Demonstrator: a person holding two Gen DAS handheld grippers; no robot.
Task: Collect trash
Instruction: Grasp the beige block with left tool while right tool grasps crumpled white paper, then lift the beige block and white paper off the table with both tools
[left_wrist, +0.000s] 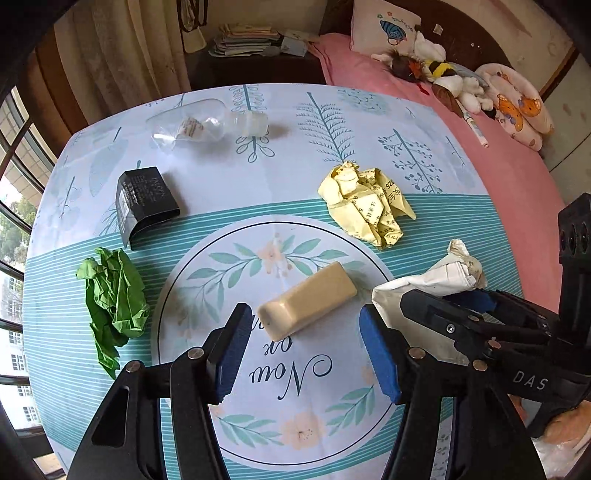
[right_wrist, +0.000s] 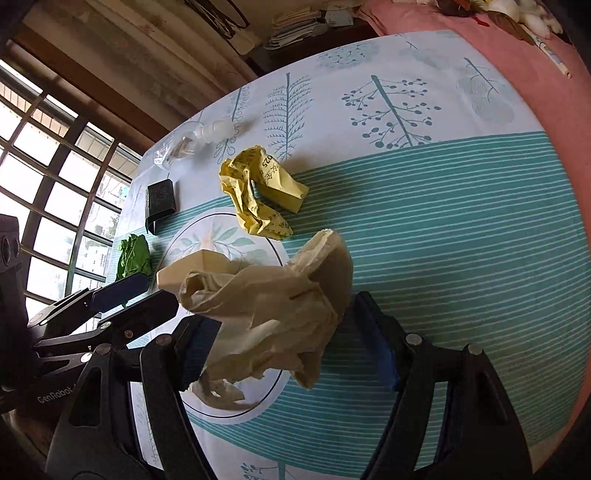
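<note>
My left gripper (left_wrist: 306, 350) is open just above the table, its blue pads either side of the near end of a beige block (left_wrist: 308, 301). My right gripper (right_wrist: 288, 350) is around a crumpled white paper wad (right_wrist: 266, 317); in the left wrist view the wad (left_wrist: 428, 280) sits between its pads, seemingly gripped. On the table lie a crumpled yellow paper (left_wrist: 365, 201), a green crumpled paper (left_wrist: 112, 295), a black box (left_wrist: 146, 201) and a clear plastic bottle (left_wrist: 207, 125) on its side.
The table wears a teal-and-white floral cloth (left_wrist: 443, 177). A pink bed (left_wrist: 498, 155) with pillows and plush toys lies beyond it on the right. A window (right_wrist: 55, 177) is at the left, and a dark shelf with papers (left_wrist: 251, 40) behind.
</note>
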